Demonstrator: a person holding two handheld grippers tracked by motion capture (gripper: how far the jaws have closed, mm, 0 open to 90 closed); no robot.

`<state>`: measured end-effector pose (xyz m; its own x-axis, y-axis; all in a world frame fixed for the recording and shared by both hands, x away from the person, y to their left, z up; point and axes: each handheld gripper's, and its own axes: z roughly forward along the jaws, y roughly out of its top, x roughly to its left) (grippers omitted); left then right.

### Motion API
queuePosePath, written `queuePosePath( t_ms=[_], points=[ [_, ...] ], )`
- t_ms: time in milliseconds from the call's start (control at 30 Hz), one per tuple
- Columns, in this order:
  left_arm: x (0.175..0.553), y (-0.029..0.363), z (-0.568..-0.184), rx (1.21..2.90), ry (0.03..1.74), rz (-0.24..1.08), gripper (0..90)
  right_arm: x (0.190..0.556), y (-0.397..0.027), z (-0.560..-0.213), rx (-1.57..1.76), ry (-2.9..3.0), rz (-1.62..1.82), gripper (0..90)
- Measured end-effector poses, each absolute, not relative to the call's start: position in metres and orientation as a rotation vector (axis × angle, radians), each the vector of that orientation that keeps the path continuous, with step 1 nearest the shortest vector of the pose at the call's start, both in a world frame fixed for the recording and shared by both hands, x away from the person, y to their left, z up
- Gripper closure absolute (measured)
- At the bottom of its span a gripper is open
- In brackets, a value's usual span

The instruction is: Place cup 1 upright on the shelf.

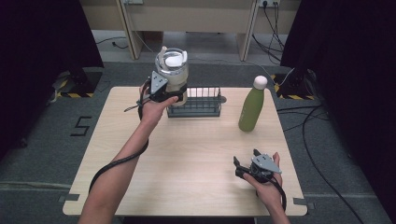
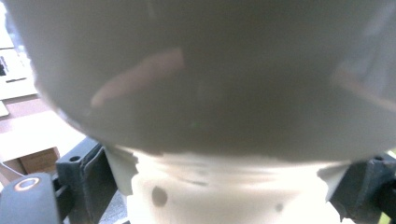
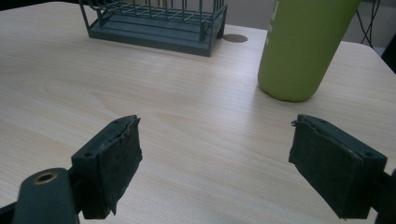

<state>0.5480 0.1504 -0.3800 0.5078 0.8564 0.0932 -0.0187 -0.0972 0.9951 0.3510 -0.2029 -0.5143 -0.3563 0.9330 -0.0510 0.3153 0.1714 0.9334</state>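
Left tool [image 1: 173, 92] clenched on the lower body of a pale tumbler with a lid [image 1: 172, 70], held upright and lifted off the tabletop [image 1: 196, 154], just over the left end of the dark wire rack [image 1: 196, 101] at the far side. In the left gripper view, tumbler wall [image 2: 201, 93] pressed right up to the lens, black jaws flanking its whitish base on either side. Long axis of the tumbler vertical, rack directly below and slightly right of it, so probably a straight lowering into the rack, kept plumb to clear the wires. Right tool [image 1: 245, 161] released, jaws wide apart, resting low near the front right corner, well apart from the rack. Green bottle [image 1: 252, 103] standing upright to the right of the rack, ahead of the right tool [image 3: 215, 158] and untouched. Left hand far nearer the rack than the right.
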Motion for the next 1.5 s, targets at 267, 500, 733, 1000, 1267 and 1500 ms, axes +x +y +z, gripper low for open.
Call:
queuePosePath(
  t_ms=[267,500,733,1000,1267,1500],
  points=[
    [0.561,0.146,-0.380,1.472,0.809,0.887,10.1,0.351,-0.201,-0.514,1.183,1.788,1.188,16.1],
    [0.569,0.142,-0.385,1.459,0.865,0.915,10.1,0.351,-0.201,-0.514,1.183,1.783,1.191,16.1],
    [0.580,0.135,-0.385,1.440,0.907,0.952,10.1,0.351,-0.201,-0.513,1.176,1.788,1.192,16.1],
    [0.587,0.132,-0.391,1.451,0.930,0.954,10.0,0.351,-0.201,-0.513,1.173,1.786,1.192,16.1],
    [0.594,0.127,-0.400,1.456,0.952,0.950,10.0,0.351,-0.200,-0.514,1.166,1.790,1.191,16.1],
    [0.599,0.122,-0.407,1.482,0.954,0.956,10.0,0.351,-0.199,-0.515,1.160,1.802,1.191,16.1]
  ],
)
